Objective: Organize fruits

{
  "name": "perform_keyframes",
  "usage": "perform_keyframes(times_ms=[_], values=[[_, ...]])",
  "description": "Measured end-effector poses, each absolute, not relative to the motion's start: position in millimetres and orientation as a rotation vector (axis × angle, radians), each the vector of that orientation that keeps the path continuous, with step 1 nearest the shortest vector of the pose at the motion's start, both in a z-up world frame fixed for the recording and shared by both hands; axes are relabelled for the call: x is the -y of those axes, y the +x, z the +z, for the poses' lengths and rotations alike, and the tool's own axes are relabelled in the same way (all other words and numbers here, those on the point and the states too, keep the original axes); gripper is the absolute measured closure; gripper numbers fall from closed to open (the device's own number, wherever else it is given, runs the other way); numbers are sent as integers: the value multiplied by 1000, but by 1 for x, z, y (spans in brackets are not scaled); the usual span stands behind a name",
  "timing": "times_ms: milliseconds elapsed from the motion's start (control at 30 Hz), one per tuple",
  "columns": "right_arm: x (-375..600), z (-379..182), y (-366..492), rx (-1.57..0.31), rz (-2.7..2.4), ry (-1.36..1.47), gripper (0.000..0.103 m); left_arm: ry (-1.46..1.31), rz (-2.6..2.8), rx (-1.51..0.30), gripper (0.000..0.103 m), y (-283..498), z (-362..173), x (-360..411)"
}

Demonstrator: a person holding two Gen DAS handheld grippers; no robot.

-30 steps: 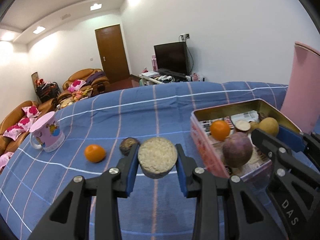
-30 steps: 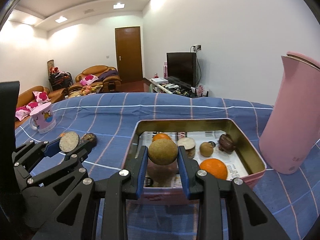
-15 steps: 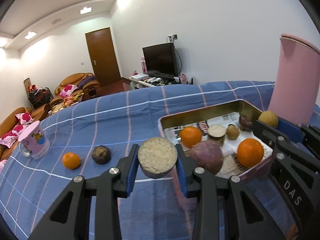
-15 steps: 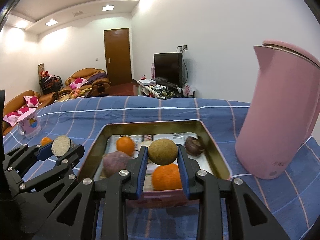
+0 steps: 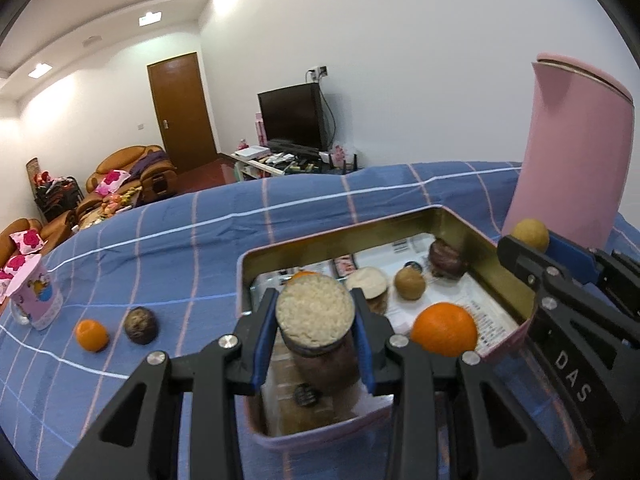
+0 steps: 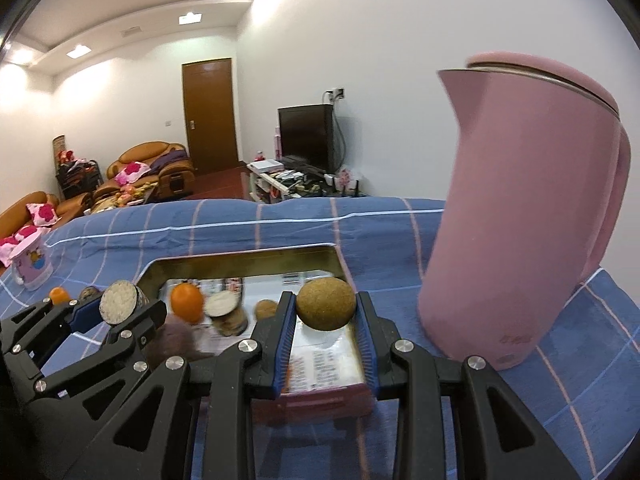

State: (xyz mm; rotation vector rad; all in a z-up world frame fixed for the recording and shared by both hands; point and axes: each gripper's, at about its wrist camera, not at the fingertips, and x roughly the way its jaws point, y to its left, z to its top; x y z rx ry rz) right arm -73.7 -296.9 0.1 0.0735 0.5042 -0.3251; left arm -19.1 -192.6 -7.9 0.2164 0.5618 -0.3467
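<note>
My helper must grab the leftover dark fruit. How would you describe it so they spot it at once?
Find the pink cartoon mug on the blue checked cloth. Two fruits lie between it and the tin. Take the dark brown fruit; its neighbour is a bright orange.

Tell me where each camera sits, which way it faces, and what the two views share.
Left wrist: on the left gripper, looking forward and down over the tin; its fingers clamp a cut fruit; right gripper at right edge.
Right wrist: on the right gripper, facing the tin and kettle; it clamps a brown ball fruit; left gripper at left.
Shared: tin, kettle, mug, both held fruits.
</note>
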Motion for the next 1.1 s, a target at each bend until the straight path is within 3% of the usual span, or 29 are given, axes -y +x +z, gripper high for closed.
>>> perform_keyframes(times_ms=[600,1100], values=[[312,6,-53,-473,-416,19,71,134,-368,-630,66,15,-11,212],[324,-7,-14,-590,-274,104,71,127,-407,-701,66,36,-17,214]])
